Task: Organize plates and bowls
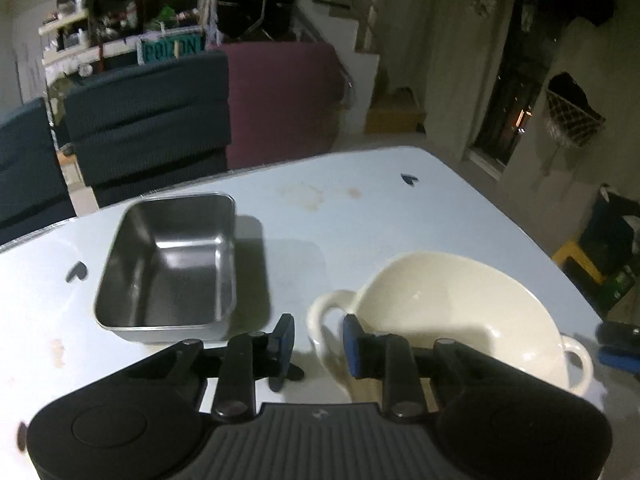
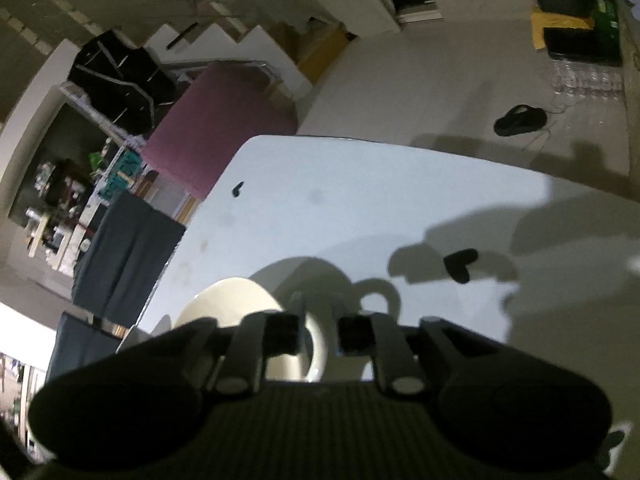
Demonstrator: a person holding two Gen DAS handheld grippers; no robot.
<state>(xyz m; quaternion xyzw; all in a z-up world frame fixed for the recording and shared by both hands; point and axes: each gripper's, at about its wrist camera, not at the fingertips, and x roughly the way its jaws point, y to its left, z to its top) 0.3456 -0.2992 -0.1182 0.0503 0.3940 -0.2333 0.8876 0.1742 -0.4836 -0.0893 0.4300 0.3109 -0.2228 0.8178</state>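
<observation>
A cream bowl [image 1: 452,304] with two loop handles stands on the pale blue table [image 1: 360,208] at the right of the left wrist view. Left of it sits an empty rectangular metal tray [image 1: 172,264]. My left gripper [image 1: 320,338] is open, and the bowl's left handle [image 1: 318,312] lies between its blue pads, with a gap on the left side. At the right edge my right gripper [image 1: 618,346] hovers just beside the bowl's right handle [image 1: 578,356]. In the right wrist view the right gripper [image 2: 320,334] is open over the bowl's [image 2: 232,300] near rim.
Small black heart-shaped marks [image 1: 409,179] dot the table [image 2: 360,184]. Dark blue chairs [image 1: 148,128] and a maroon one [image 1: 280,100] stand past the far edge. A dark slipper [image 2: 520,120] lies on the floor beyond the table corner.
</observation>
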